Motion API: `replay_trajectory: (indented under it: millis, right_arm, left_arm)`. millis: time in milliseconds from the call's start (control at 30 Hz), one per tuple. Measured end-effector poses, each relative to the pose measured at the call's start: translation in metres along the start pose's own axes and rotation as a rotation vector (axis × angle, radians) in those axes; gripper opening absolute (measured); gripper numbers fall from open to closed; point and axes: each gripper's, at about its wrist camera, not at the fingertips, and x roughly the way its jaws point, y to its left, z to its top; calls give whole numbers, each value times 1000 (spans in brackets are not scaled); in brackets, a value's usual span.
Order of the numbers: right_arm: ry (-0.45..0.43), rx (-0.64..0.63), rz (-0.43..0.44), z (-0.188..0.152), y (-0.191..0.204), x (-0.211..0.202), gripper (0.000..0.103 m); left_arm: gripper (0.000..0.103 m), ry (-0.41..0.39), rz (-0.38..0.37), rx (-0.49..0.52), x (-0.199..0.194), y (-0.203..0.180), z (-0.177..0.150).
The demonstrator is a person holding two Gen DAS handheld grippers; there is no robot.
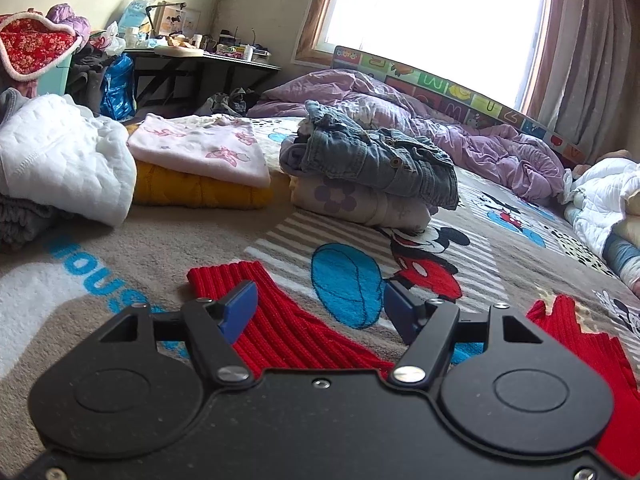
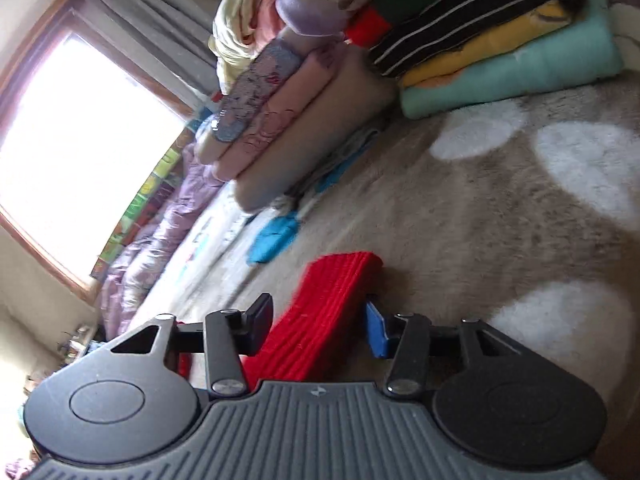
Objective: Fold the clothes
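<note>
A red ribbed knit garment (image 1: 280, 328) lies flat on the cartoon-print blanket (image 1: 120, 248), with another part of it at the right (image 1: 580, 340). My left gripper (image 1: 320, 296) hovers low over it, jaws wide open; its left pad sits above the cuffed sleeve and nothing is pinched. In the right wrist view, tilted by the rolled hand, a red sleeve (image 2: 340, 276) runs between the fingers of my right gripper (image 2: 318, 308). Those jaws stand apart on either side of the sleeve and do not visibly squeeze it.
Folded piles sit beyond: a pink top on a yellow one (image 1: 200, 148), denim on floral fabric (image 1: 372, 160), and a white quilted piece (image 1: 60, 152) at the left. A purple duvet (image 1: 480, 128) lies under the window. Stacked blankets (image 2: 520, 68) and rolled bedding (image 2: 300, 132) lie ahead of the right gripper.
</note>
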Motion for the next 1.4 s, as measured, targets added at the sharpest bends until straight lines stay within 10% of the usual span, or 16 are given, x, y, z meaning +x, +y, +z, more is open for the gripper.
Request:
replay_trajectory:
  millis: [367, 633, 900, 1400]
  right_arm:
    - [-119, 14, -9, 10, -5, -24, 9]
    - [-114, 29, -197, 14, -17, -18, 10]
    - [-249, -70, -315, 24, -7, -38, 41]
    - [-85, -356, -49, 10, 101, 20, 41]
  left_arm:
    - [69, 27, -22, 21, 2, 4, -5]
    - [69, 47, -17, 19, 3, 8, -7]
    - [69, 35, -50, 57, -7, 5, -6]
    - [69, 105, -258, 137, 4, -55, -11]
